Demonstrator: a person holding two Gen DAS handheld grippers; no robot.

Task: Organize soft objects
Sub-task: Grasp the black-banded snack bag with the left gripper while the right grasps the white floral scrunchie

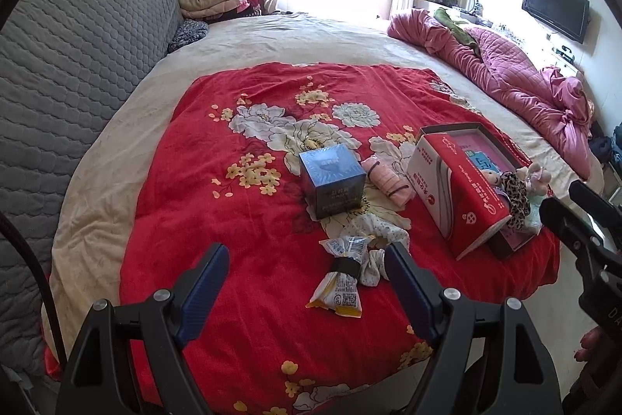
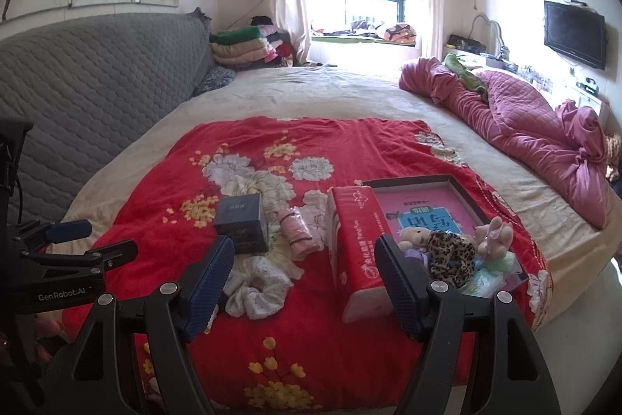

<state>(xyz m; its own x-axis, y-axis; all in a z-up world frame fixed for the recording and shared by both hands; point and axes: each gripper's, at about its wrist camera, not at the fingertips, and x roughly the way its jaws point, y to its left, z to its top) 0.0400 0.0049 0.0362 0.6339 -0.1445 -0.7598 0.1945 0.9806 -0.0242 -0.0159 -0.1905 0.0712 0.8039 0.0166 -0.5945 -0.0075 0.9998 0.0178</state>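
Yellow snack packet point(image 1: 337, 282) is being shown lengthwise toward the camera only by the left view; both tools, left tool point(image 1: 307, 282) and right tool point(image 2: 305, 279), are being held spread.

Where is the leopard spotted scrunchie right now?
The leopard scrunchie lies in the shallow open box on the right of the red blanket, between two small plush toys, just right of the red tissue pack.

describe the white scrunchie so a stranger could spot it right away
On the red floral blanket, look just in front of the dark blue box. The white scrunchie lies there: a pale, puffy ring of dotted cloth, unlike the leopard one in the tray.
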